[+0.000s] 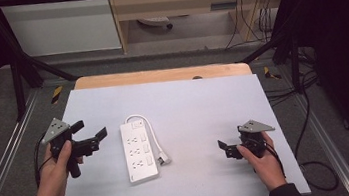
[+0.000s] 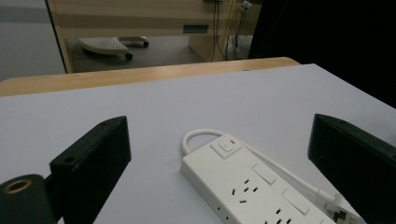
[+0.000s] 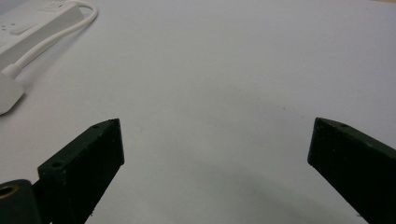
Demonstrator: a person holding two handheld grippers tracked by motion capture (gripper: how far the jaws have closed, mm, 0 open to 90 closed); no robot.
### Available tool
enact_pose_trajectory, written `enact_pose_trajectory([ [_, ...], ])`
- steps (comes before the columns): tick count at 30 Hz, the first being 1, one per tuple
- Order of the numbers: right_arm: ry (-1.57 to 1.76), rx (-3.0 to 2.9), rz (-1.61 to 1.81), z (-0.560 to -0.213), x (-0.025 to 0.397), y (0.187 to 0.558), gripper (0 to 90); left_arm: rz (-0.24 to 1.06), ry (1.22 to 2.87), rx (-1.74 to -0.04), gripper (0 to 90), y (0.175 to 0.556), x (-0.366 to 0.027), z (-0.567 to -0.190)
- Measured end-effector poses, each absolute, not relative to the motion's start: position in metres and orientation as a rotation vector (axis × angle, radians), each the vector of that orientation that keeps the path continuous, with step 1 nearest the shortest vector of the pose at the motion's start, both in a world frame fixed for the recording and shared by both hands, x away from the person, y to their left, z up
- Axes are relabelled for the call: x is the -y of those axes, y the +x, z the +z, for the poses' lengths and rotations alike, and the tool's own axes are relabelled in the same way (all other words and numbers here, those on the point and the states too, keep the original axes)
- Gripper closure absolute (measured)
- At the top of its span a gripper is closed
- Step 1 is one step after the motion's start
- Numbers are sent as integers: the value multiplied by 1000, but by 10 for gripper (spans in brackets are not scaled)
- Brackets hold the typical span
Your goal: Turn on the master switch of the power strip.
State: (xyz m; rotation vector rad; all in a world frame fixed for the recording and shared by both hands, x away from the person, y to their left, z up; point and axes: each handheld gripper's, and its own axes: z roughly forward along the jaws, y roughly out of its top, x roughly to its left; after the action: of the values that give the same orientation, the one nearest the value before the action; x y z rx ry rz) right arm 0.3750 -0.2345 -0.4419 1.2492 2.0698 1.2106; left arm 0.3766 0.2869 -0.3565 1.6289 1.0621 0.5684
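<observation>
A white power strip (image 1: pixel 139 151) lies lengthwise on the white table sheet (image 1: pixel 198 105), left of centre. Its cable (image 1: pixel 150 127) loops from the far end back to a plug (image 1: pixel 163 157) lying beside it on the right. My left gripper (image 1: pixel 89 129) is held just left of the strip, open and empty. In the left gripper view the strip (image 2: pixel 252 186) sits low between the wide-apart jaws, switch end away from me. My right gripper (image 1: pixel 225 149) rests near the front right, open and empty. In the right gripper view the plug (image 3: pixel 7 93) and cable (image 3: pixel 51 35) lie far left.
A strip of bare wooden tabletop (image 1: pixel 159 74) shows beyond the sheet's far edge. Black frame bars (image 1: pixel 21 56) slant down at both back corners. Cables (image 1: pixel 310 111) trail on the floor to the right. Bare sheet stretches between strip and right gripper.
</observation>
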Motion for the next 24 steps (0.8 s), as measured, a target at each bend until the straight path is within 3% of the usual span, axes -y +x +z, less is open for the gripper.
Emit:
enact_pose_trajectory([
  [24,1257,-2047,1223,-439,240,371,40,575,1611,-1084,58,361,-312,-365],
])
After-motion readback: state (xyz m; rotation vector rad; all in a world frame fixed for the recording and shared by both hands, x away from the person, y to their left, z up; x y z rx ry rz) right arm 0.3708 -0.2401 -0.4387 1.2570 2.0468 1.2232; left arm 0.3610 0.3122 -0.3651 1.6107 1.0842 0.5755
